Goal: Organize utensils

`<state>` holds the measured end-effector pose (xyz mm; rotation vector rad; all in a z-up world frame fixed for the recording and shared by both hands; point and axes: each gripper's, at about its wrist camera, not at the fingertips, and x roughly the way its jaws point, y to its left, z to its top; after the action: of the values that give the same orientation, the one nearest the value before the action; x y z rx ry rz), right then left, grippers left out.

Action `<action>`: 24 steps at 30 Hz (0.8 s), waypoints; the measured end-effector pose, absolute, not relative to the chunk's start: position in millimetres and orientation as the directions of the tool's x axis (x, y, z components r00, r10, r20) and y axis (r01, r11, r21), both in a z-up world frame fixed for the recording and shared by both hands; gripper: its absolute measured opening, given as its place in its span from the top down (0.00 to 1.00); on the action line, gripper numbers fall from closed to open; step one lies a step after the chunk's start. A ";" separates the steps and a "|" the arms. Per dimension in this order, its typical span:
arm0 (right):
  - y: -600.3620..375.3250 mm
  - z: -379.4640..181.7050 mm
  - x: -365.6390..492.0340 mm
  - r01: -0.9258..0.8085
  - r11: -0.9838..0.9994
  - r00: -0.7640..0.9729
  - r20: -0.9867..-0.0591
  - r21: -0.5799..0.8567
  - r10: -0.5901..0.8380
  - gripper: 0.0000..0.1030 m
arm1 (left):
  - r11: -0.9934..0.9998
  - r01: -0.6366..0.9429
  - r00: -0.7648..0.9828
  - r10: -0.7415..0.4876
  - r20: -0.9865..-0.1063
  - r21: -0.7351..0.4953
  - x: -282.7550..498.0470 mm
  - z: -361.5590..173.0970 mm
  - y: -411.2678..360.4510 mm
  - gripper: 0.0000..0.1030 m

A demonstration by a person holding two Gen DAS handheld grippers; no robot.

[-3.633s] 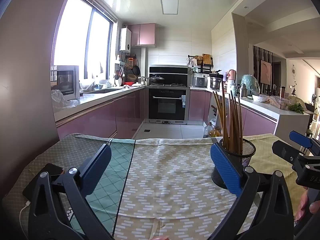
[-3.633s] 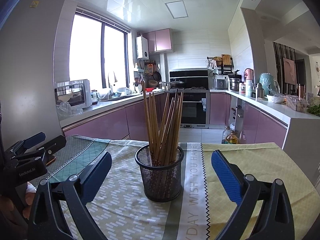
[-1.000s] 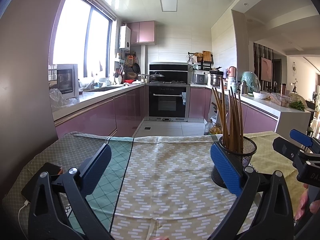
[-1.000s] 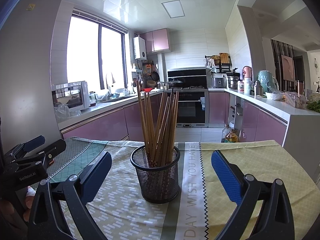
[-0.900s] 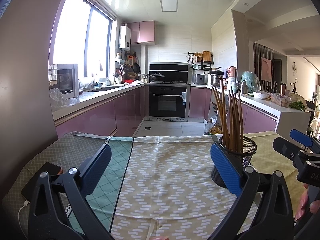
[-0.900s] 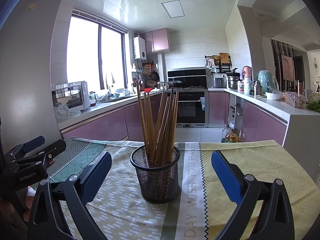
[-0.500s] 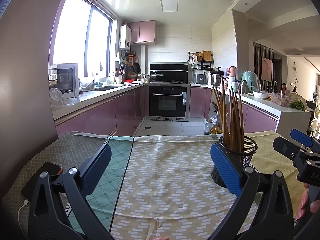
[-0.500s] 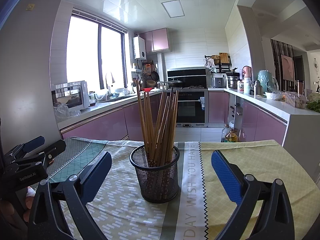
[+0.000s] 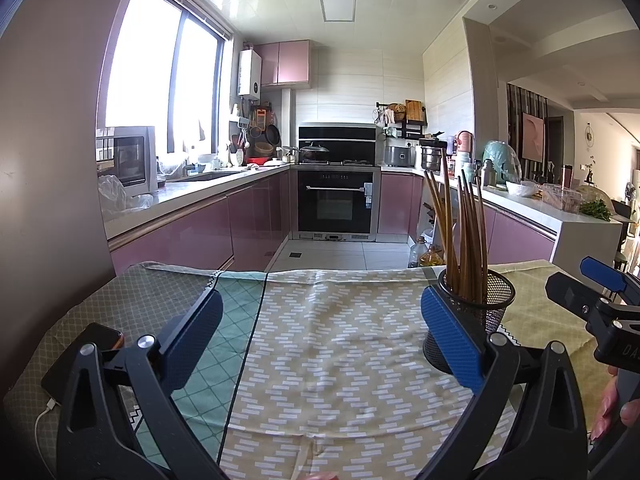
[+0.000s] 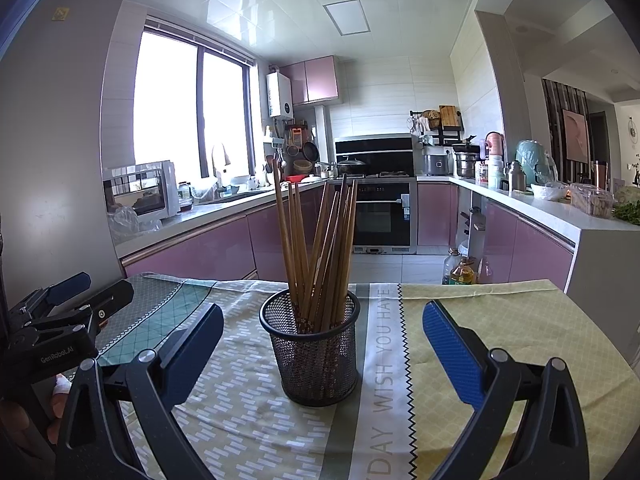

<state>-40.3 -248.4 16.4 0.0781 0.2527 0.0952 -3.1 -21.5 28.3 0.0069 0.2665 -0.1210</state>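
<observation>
We see a round black mesh cup standing upright on the desk, packed with long brown wooden chopsticks that fan out above its rim. We cannot count the sticks exactly where they overlap; there is 1 cup. In the right wrist view the cup sits ahead of our right claw, between its 2 blue pads but not touching them; the claw is spread wide and holds nothing. Our left claw is spread wide too, over bare cloth, with the cup just behind its right pad. A dark phone with a white cable lies at the left edge. The desk is covered with patterned cloths in green, beige and yellow. Beyond it is a kitchen with pink cabinets, 1 black oven, 1 microwave and a large bright window.
</observation>
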 end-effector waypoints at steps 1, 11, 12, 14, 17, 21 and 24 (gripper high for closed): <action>-248.4 16.5 -40.3 -0.084 0.992 0.964 -0.246 0.090 0.104 0.06 | 0.993 0.120 0.958 -0.118 -0.262 -0.009 -3.3 28.1 -21.1 0.05; -249.2 15.5 -40.4 -0.085 0.992 0.963 -0.248 0.091 0.106 0.06 | 0.993 0.118 0.958 -0.115 -0.264 -0.005 -2.9 26.9 -21.8 0.05; -249.5 15.2 -40.1 -0.087 0.992 0.963 -0.248 0.092 0.108 0.06 | 0.993 0.118 0.957 -0.115 -0.265 -0.004 -2.9 26.5 -22.5 0.05; -249.0 14.1 -38.9 -0.089 0.992 0.962 -0.251 0.091 0.109 0.06 | 0.993 0.117 0.957 -0.114 -0.265 -0.002 -2.2 26.3 -24.0 0.05; -249.9 14.4 -38.4 -0.089 0.992 0.961 -0.252 0.093 0.110 0.06 | 0.993 0.117 0.957 -0.113 -0.267 -0.002 -1.7 26.5 -24.9 0.05; -251.3 14.0 -37.6 -0.086 0.992 0.961 -0.254 0.096 0.108 0.06 | 0.994 0.113 0.956 -0.110 -0.270 -0.006 -1.4 25.3 -25.1 0.05; -251.8 13.8 -37.5 -0.084 0.992 0.961 -0.256 0.097 0.107 0.06 | 0.995 0.101 0.957 -0.097 -0.274 -0.002 0.1 24.0 -25.0 0.05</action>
<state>-37.5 -251.8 13.8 0.0859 0.2642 0.0970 0.1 -25.0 24.0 0.0123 0.2773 -0.1003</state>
